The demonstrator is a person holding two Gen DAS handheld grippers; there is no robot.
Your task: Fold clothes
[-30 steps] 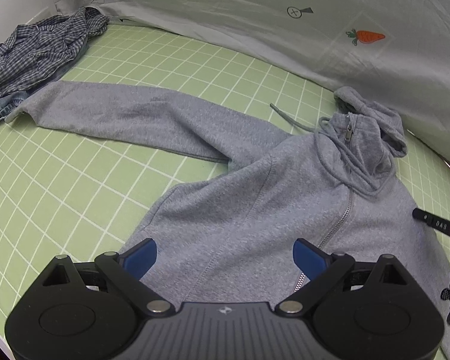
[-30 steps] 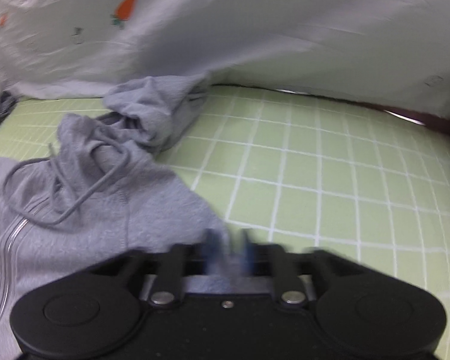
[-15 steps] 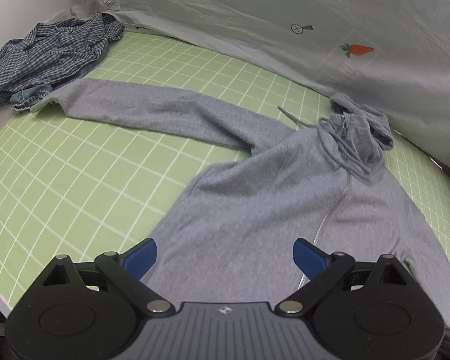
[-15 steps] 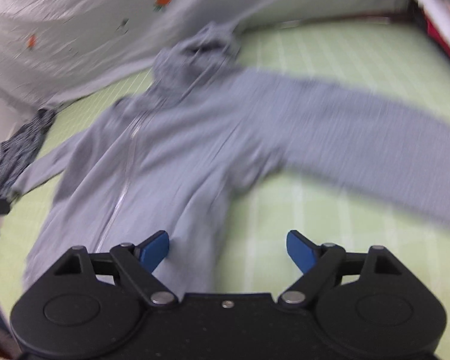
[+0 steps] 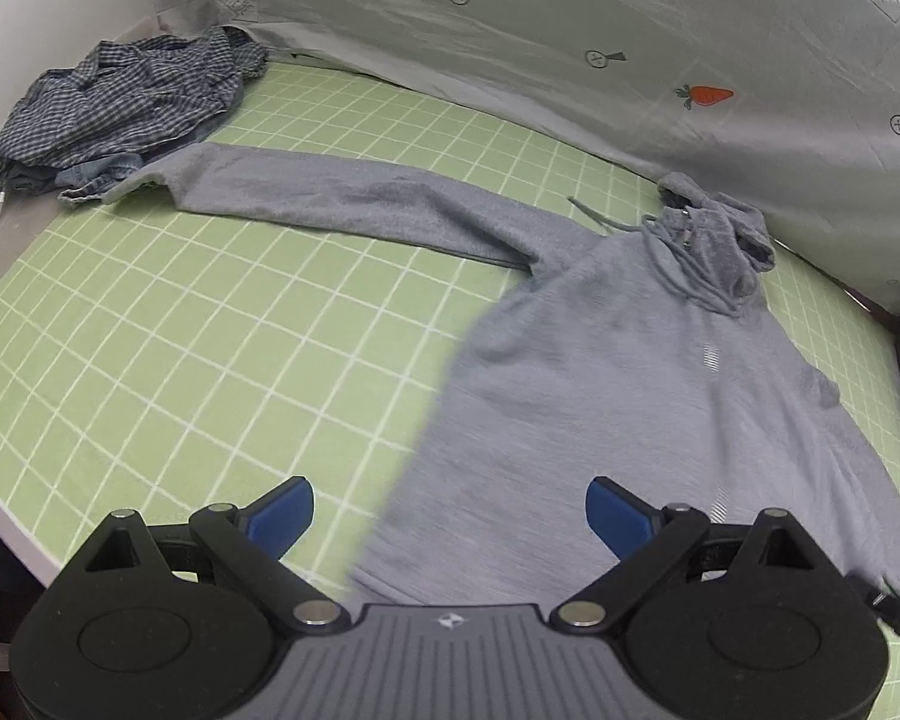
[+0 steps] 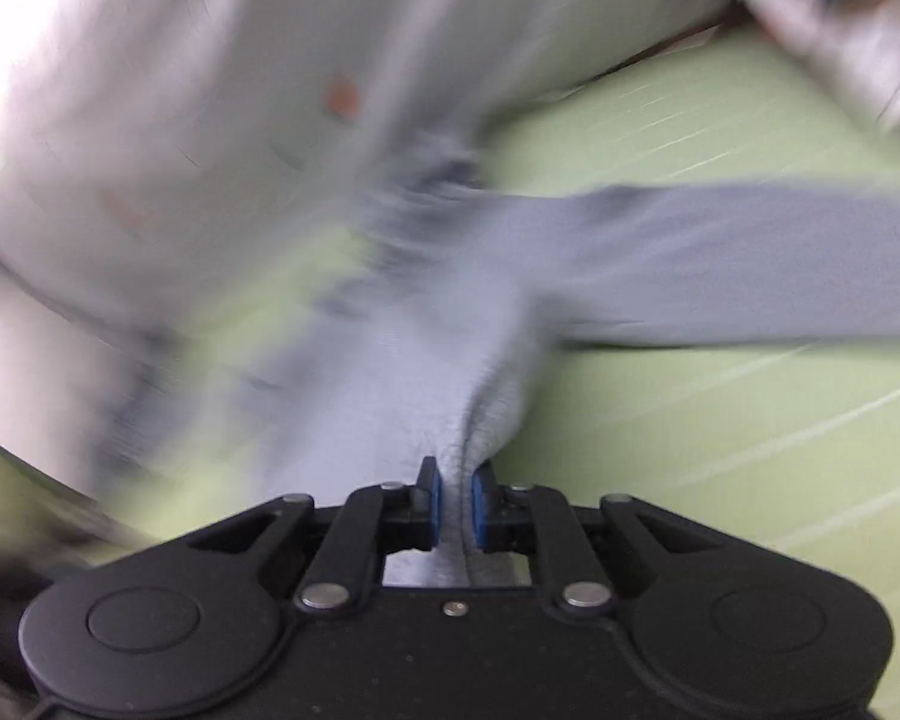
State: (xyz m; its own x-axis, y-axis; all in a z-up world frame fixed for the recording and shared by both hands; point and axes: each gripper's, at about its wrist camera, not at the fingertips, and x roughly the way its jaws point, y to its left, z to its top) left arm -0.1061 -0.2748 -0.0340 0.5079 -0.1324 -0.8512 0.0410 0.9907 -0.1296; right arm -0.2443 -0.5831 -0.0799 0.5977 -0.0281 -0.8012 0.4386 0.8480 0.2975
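Note:
A grey zip hoodie (image 5: 600, 384) lies face up on the green gridded sheet (image 5: 210, 360), with one sleeve stretched to the left and the hood at the far right. My left gripper (image 5: 450, 516) is open and empty, hovering above the hoodie's bottom hem. My right gripper (image 6: 455, 507) is shut on a bunched fold of the hoodie (image 6: 450, 384) near its lower edge. The right wrist view is heavily blurred; a sleeve (image 6: 720, 264) stretches off to the right.
A crumpled plaid shirt (image 5: 126, 102) lies over denim at the far left corner. A grey patterned cloth (image 5: 570, 36) hangs along the back of the bed. The bed's edge (image 5: 6, 528) runs at the lower left.
My right gripper was open half a second ago and has closed on the hoodie's fabric, and it is moving fast. My left gripper has drawn back and up, still open.

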